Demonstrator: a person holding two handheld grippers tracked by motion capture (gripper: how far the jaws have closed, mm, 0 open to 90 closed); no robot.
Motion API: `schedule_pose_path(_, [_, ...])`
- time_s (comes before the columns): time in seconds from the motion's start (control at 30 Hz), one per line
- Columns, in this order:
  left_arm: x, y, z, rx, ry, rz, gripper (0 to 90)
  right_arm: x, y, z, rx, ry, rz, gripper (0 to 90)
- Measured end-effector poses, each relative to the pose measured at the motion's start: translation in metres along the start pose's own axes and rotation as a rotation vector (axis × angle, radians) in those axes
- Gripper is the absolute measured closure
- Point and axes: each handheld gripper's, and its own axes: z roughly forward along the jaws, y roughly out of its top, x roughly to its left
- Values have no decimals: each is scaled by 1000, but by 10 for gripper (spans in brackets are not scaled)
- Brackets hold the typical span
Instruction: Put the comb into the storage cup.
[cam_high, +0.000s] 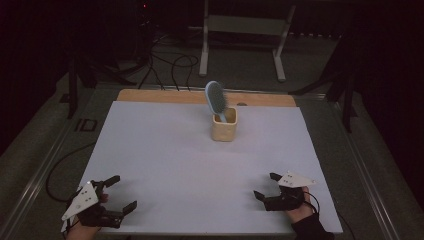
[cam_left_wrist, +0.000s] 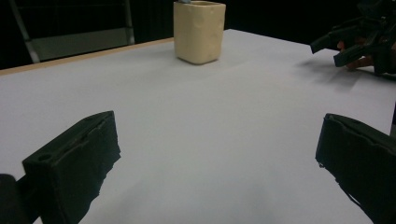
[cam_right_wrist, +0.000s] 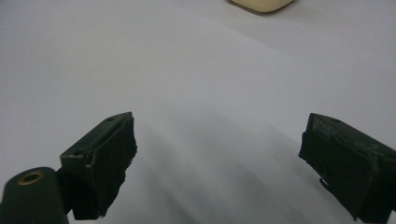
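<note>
At the near left corner of the white table (cam_high: 165, 165) our left gripper (cam_high: 122, 192) rests with its jaws spread wide and nothing between them. Toward the far middle stands a cream cup (cam_high: 223, 126), and a blue-grey hairbrush (cam_high: 215, 98) sits handle-down in it, apparently leaning a little left. At the near right our right gripper (cam_high: 265, 185) also gapes wide, well apart from the cup. We judge the brush already stowed, or else nothing begun.

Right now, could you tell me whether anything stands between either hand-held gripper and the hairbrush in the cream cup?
Nothing visible does. Bare white table lies between the left hand-held gripper, the right hand-held gripper and the cream cup holding the hairbrush upright.
</note>
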Motion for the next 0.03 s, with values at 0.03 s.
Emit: schedule_pose_path(0.03, [0, 0, 0, -1, 0, 1, 0, 0, 0, 0, -3, 3, 3, 97])
